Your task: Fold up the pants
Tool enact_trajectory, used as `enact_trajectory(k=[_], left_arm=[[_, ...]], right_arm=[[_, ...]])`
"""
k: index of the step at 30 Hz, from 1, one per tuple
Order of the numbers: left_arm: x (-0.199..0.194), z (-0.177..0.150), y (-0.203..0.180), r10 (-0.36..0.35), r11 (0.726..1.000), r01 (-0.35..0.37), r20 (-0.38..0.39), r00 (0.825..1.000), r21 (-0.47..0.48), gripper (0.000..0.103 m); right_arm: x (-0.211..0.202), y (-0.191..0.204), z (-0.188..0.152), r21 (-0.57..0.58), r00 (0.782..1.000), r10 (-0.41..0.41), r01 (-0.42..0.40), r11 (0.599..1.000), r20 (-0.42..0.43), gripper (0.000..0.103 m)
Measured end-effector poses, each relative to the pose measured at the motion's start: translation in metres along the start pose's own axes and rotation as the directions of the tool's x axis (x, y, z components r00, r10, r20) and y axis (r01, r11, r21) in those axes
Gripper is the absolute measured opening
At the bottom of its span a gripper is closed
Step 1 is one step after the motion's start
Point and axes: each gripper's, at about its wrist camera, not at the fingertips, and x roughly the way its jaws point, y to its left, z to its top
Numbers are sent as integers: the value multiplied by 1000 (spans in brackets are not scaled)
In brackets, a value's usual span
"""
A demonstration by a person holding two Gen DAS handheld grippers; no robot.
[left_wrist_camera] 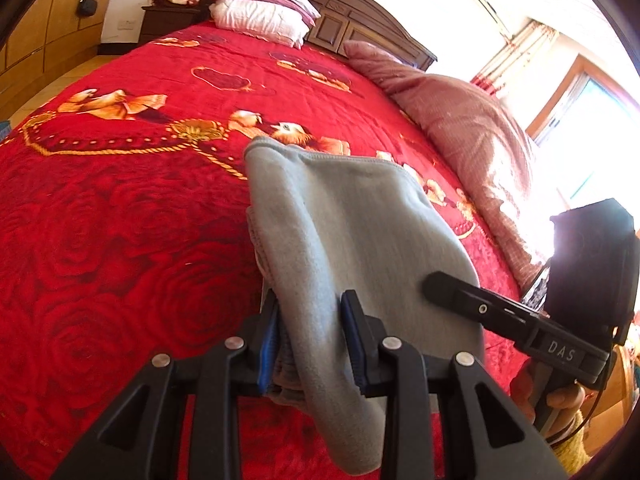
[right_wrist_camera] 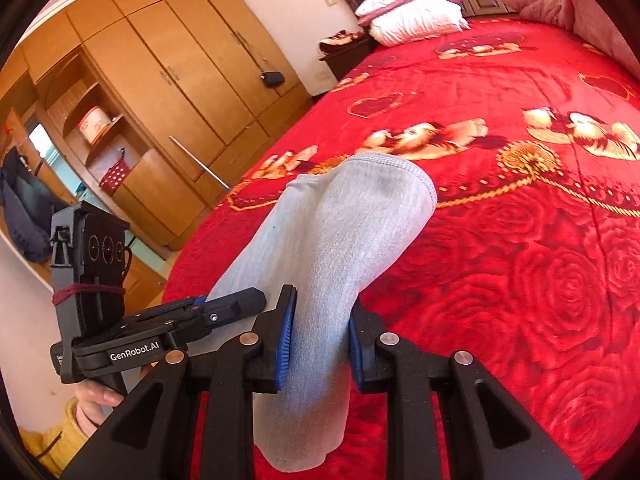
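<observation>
Both claws clamped on grey pants [left_wrist_camera: 352, 220] above red bedspread [left_wrist_camera: 120, 220], pillows [left_wrist_camera: 256, 16] beyond

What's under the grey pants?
Under the grey pants you can see the red bedspread with roses. The part directly beneath them, and their lower end, are hidden.

Red rose-patterned bed [left_wrist_camera: 120, 208] bears white pillows [left_wrist_camera: 260, 16], pink quilt [left_wrist_camera: 460, 120]

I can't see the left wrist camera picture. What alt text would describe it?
Two black fingers with blue pads of the left gripper pinch folded grey pants held above a bed with a red rose-patterned blanket. The right gripper, held in a person's hand, grips the same cloth from the right. White pillows lie by the dark headboard.
</observation>
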Motion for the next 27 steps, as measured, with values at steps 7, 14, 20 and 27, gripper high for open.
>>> enact_trajectory(k=[7,14,20,27], left_arm=[[30,-5,-3,57,998,-55,-56,997,32,31],[36,-8,-5,94,993,-89,-63,994,78,40],[22,-7,-17,137,984,-133,-31,990,117,39],[-21,-9,-51,106,974,-116,63,992,195,39]], right_arm=[[16,-32,-9,51,998,-44,46,998,-47,25],[27,-48,-23,85,992,-107,113,990,-69,35],[15,-41,-23,74,984,-167,171,982,-60,38],[-18,-20,-28,42,972,-236,236,971,1,38]])
